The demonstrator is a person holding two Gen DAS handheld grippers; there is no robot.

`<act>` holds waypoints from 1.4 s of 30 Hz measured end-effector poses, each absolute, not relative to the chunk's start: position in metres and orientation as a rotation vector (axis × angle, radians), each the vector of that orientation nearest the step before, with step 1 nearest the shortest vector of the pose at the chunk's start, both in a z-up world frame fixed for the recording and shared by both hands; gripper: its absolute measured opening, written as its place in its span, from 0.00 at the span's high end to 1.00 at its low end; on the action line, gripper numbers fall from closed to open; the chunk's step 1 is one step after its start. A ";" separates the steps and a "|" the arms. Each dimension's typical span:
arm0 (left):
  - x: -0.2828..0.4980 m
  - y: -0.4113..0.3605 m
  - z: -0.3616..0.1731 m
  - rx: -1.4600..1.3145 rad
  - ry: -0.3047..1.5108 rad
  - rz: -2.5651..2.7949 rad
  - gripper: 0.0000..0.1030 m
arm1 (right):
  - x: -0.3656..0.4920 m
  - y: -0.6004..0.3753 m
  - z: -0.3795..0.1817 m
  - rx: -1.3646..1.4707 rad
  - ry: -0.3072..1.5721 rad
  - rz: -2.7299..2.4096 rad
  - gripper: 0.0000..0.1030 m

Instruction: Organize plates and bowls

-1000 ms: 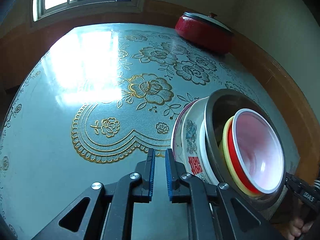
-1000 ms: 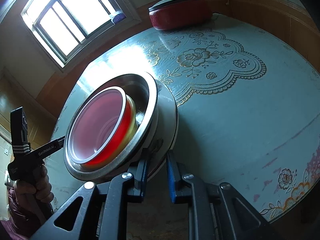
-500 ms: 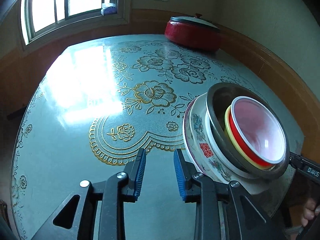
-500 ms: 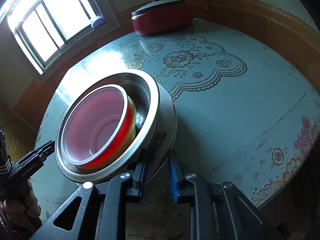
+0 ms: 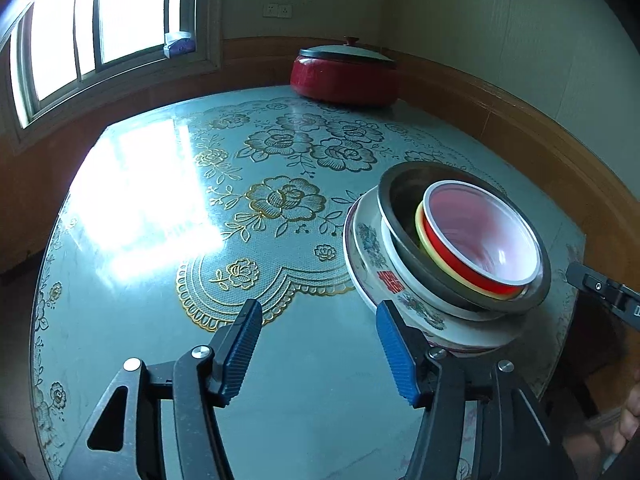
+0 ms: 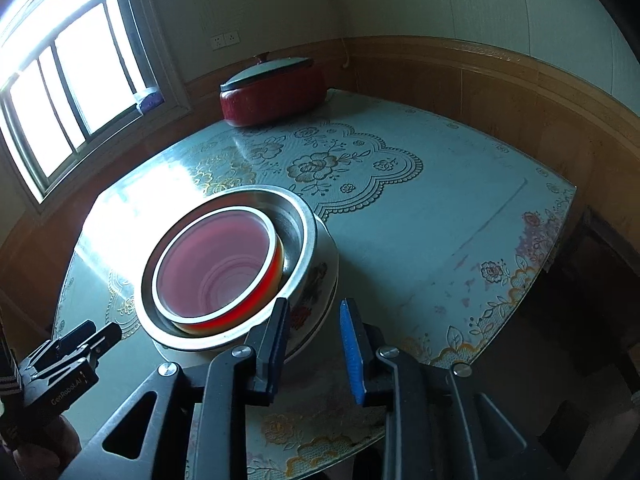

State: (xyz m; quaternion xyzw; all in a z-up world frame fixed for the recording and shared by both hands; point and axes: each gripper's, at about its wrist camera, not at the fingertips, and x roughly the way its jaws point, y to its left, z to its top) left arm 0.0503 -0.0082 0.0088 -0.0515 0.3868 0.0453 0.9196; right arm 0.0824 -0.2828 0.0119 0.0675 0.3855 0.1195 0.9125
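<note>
A nested stack stands on the table: a floral white plate and bowl (image 5: 376, 256) at the bottom, a steel bowl (image 5: 400, 196) in them, and a yellow bowl and a red bowl (image 5: 480, 236) inside. In the right wrist view the red bowl (image 6: 216, 272) sits in the steel bowl (image 6: 304, 224). My left gripper (image 5: 320, 348) is open and empty, just left of the stack. My right gripper (image 6: 314, 340) is open and empty, just in front of the stack's rim, not touching it.
A red lidded pot (image 5: 344, 76) stands at the table's far edge by the wall. The glass-topped table (image 5: 160, 200) has a floral lace cloth. A wooden wainscot runs along the right. The table's near corner (image 6: 560, 208) is at the right.
Both grippers have opened and pulled back from the stack. The right gripper let go of the stack's rim, and the stack now rests flat on the table.
</note>
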 end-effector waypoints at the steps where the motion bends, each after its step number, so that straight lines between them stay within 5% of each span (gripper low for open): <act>1: 0.049 -0.010 0.010 -0.097 0.788 0.085 0.38 | 0.078 -0.278 0.014 0.132 0.779 0.240 0.75; 18: 0.033 -0.007 0.024 -0.056 0.707 -0.010 0.00 | 0.038 -0.236 0.007 0.145 0.759 0.175 0.70; 42: 0.031 -0.015 0.029 -0.033 0.673 -0.036 0.00 | 0.042 -0.230 0.010 0.142 0.749 0.169 0.70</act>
